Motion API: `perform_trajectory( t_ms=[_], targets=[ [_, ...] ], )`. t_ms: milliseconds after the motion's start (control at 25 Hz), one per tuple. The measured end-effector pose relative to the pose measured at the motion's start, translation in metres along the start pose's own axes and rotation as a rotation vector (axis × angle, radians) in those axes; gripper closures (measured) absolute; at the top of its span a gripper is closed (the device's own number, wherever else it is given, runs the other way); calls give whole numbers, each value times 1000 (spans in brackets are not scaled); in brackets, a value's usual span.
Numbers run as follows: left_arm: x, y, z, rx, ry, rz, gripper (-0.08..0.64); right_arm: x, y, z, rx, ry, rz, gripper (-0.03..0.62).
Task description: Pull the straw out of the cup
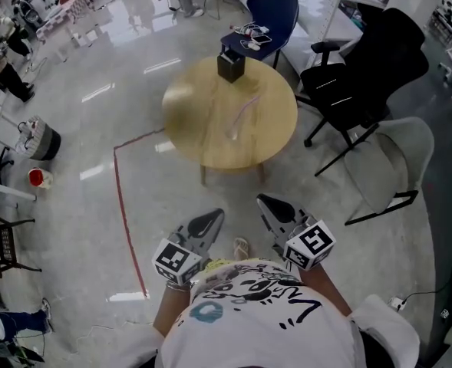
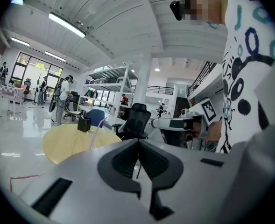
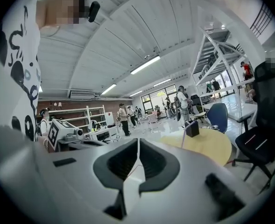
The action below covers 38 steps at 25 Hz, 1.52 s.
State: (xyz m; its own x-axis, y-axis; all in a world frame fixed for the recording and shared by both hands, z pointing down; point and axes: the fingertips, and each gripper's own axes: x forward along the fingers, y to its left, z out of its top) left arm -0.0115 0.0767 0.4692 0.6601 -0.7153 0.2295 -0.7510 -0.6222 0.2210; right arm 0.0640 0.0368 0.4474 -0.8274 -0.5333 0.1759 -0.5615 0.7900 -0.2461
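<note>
Straw, thin, pale and translucent (image 1: pixel 245 113), leans in a low clear cup (image 1: pixel 232 133) near the middle of the round light-wood table (image 1: pixel 187 140), with a small black box (image 1: pixel 231 65) at the table's far edge. Cup detail is faint at this range. Task not yet begun: the person stands well apart from the table with both tools held close to the body. The left gripper (image 1: pixel 210 221) has its 2 dark jaws pressed together on nothing, confirmed in the left gripper view (image 2: pixel 138 146). The right gripper (image 1: pixel 272 205) is likewise closed and empty, confirmed in the right gripper view (image 3: pixel 137 146). Both gripper views show the straw only as a distant sliver (image 2: pixel 97 130) (image 3: pixel 184 133). Assessment: the step in hand is the approach. Recommended practice: close on the table, part the jaws of 1 gripper before reaching, take the straw above the cup rim, and draw it along its own lean. The light cup is likely to tip or lift, so the other gripper should steady it.
</note>
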Motion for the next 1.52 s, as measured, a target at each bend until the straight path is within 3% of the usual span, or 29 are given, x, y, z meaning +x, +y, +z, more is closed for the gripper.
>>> perform_trajectory(
  t_ms=[840, 1520],
  targets=[
    [44, 27, -2, -40, 53, 72, 545, 19, -63, -2, 49, 20, 35, 563],
    [105, 126, 40, 8, 46, -20, 545, 94, -124, 32, 52, 5, -63, 563]
  ],
)
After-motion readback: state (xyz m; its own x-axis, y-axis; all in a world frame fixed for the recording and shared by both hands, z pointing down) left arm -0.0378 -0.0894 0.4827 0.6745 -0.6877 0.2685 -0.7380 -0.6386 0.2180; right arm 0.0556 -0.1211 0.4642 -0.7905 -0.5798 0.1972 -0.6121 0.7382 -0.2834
